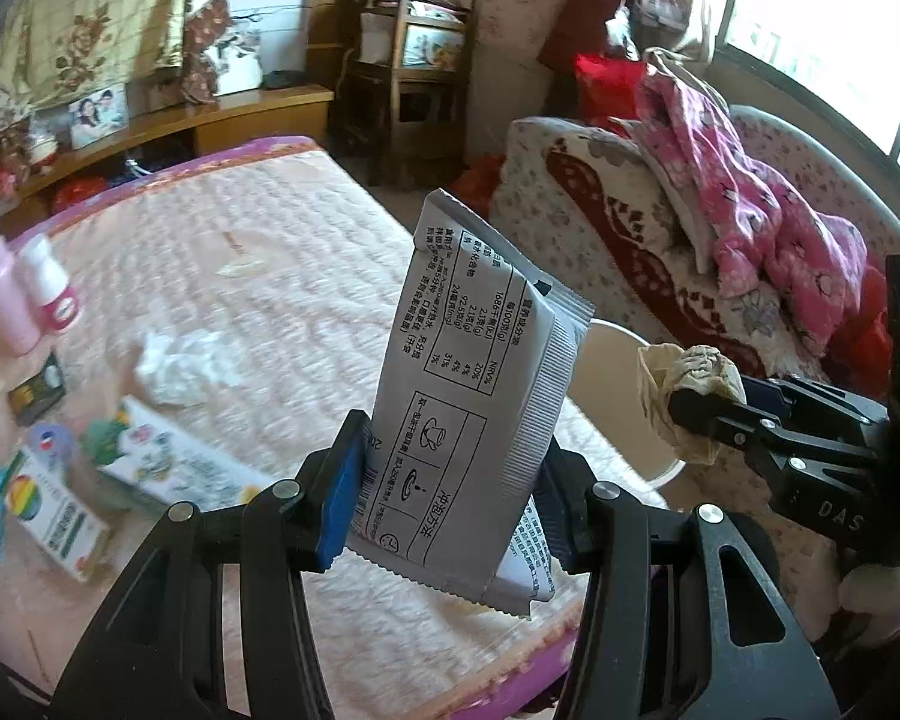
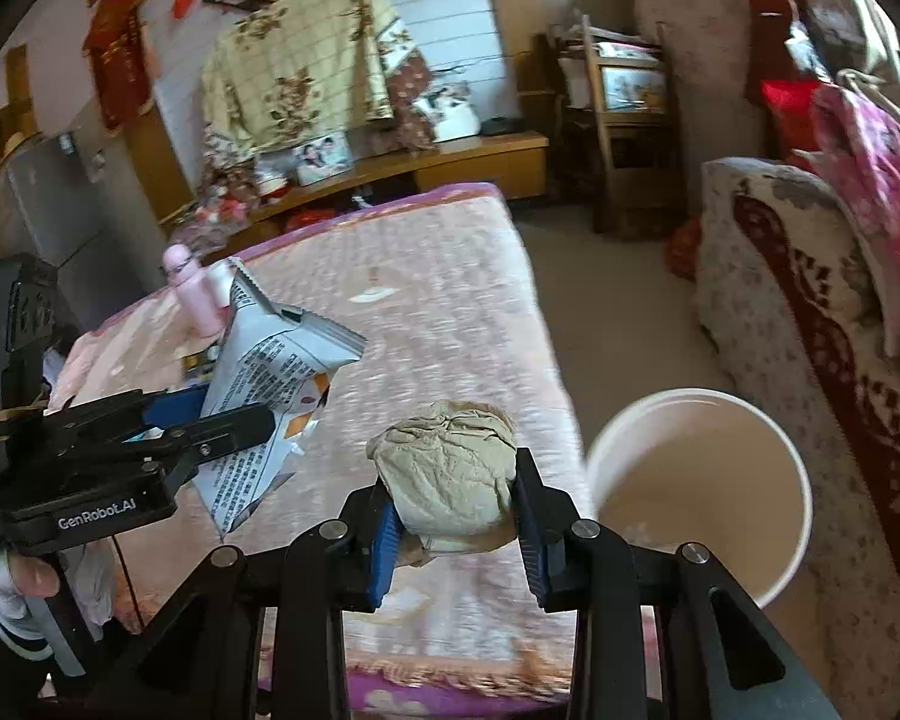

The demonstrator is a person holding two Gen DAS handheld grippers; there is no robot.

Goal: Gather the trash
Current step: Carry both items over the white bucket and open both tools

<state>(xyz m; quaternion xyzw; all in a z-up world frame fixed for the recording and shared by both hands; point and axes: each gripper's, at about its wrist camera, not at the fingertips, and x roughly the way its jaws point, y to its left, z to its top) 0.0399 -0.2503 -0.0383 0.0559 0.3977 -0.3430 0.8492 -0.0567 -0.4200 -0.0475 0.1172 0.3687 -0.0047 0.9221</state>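
While our left gripper (image 1: 444, 504) pinches a silver sachet (image 1: 468, 396) upright, our right gripper (image 2: 456, 519) clamps a crumpled beige wad (image 2: 450, 468) beside the white bin (image 2: 792, 516).

Both wrist cams look fwd along own fingers, close over the bed (image 1: 258, 276); each catches the other gripper; both share bed & bucket (image 2: 792, 534).

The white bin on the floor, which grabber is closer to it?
Right. The right gripper, pinching the crumpled brown paper, sits just beside the white bin. The left gripper, holding the silver packet, is farther, over the bed.
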